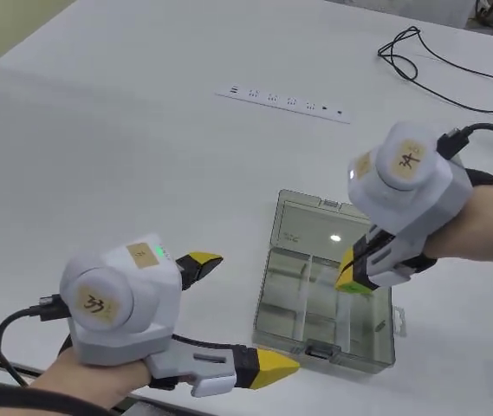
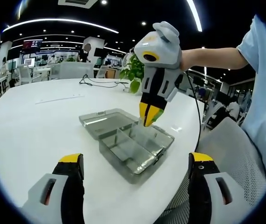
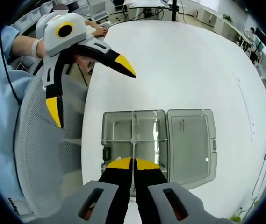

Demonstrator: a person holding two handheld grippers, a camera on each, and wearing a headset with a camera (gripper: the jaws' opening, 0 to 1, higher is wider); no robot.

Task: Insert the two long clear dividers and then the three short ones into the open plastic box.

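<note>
Workbench scene from the head view: an open plastic box (image 1: 298, 321) sits on a white table (image 1: 142, 130), lid laid back. The left gripper (image 1: 239, 312) waits beside it, jaws wide apart, while the right gripper (image 1: 350, 279) hangs over the box's right side.

Left gripper view: the box lies just ahead of the spread jaws.

Right gripper view: the jaws are pinched on a clear divider (image 3: 133, 126) standing in the box.
</note>
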